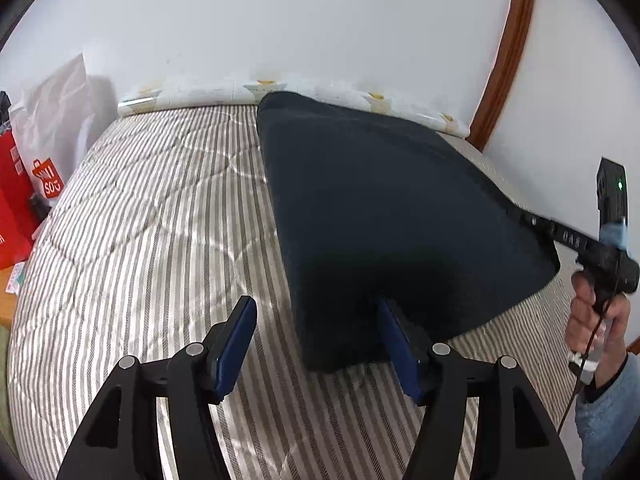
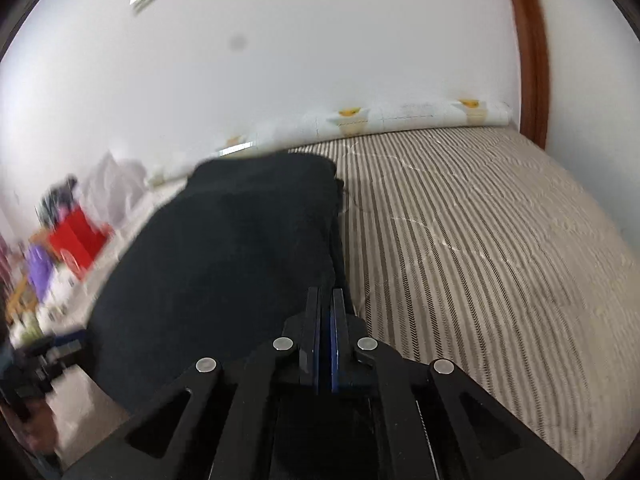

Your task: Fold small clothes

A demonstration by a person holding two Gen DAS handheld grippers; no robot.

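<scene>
A dark navy garment [image 1: 384,216] lies over the striped bed cover [image 1: 160,216], lifted at its right side. My left gripper [image 1: 316,312] is open, its right finger under the garment's near edge, its left finger on the bare cover. My right gripper [image 2: 325,300] is shut on the garment's [image 2: 224,256] edge and holds it up. The right gripper also shows in the left wrist view [image 1: 532,220], held by a hand at the far right.
A white patterned pillow [image 1: 248,90] runs along the wall at the bed's head. Red and white shopping bags [image 1: 24,184] stand left of the bed. A brown wooden frame [image 1: 508,48] rises at the right.
</scene>
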